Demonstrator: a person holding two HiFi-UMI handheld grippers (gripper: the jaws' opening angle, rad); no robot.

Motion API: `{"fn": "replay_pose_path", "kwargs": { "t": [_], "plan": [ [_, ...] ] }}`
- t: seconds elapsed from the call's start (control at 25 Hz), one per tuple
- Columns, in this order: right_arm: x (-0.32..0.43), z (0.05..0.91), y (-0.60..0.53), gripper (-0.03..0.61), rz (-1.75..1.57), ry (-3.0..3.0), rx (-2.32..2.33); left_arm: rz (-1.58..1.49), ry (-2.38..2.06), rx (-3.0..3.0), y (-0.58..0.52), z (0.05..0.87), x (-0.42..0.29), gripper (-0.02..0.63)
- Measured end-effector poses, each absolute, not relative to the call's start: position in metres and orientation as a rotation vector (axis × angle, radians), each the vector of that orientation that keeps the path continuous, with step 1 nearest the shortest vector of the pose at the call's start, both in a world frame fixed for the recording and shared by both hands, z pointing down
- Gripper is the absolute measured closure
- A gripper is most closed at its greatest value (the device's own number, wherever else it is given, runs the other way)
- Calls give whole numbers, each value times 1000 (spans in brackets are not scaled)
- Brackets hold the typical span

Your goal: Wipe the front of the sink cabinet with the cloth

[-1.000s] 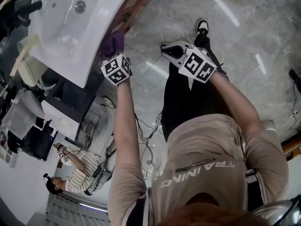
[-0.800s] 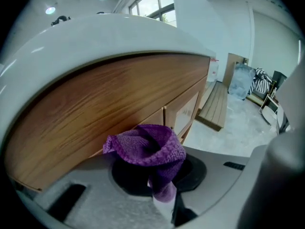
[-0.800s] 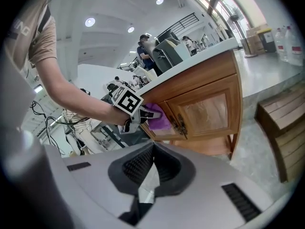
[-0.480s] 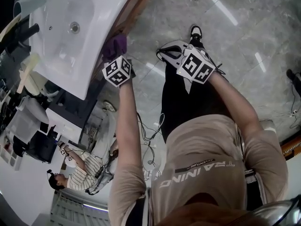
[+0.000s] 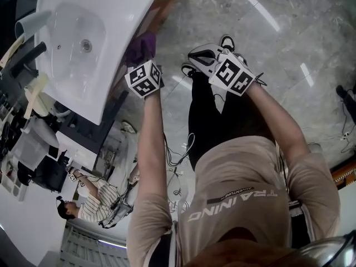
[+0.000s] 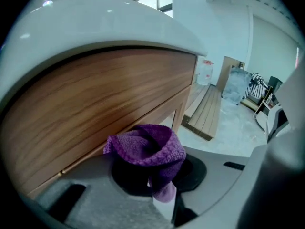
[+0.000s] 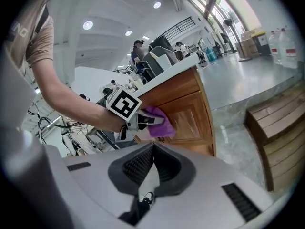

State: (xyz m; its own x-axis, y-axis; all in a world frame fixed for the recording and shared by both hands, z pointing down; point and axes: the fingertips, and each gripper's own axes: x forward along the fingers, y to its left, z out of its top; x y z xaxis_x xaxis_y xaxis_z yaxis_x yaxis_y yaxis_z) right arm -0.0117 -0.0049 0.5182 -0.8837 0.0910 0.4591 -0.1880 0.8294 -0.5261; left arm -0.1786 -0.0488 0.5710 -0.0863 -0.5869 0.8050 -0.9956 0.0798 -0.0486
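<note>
The left claw (image 6: 153,180) grips the purple cloth (image 6: 147,148), bunched against the wooden cabinet front (image 6: 90,106) just under the sink (image 6: 95,25) for wiping, while the right claw (image 7: 146,174), closed and empty, hangs clear to the right.

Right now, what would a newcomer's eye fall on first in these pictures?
The purple cloth, pinched in the left gripper at the wooden cabinet front, just under the white sink. Next, the right gripper, shut and empty, held apart above the grey marble floor.
</note>
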Motion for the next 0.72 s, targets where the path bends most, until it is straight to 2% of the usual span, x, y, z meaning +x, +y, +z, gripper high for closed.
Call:
{"fn": "replay_pose_path", "kwargs": {
  "t": [0.72],
  "plan": [
    [45, 535, -50, 566, 833, -2511, 160, 820, -1644, 1801, -159, 569, -78, 565]
  ]
}}
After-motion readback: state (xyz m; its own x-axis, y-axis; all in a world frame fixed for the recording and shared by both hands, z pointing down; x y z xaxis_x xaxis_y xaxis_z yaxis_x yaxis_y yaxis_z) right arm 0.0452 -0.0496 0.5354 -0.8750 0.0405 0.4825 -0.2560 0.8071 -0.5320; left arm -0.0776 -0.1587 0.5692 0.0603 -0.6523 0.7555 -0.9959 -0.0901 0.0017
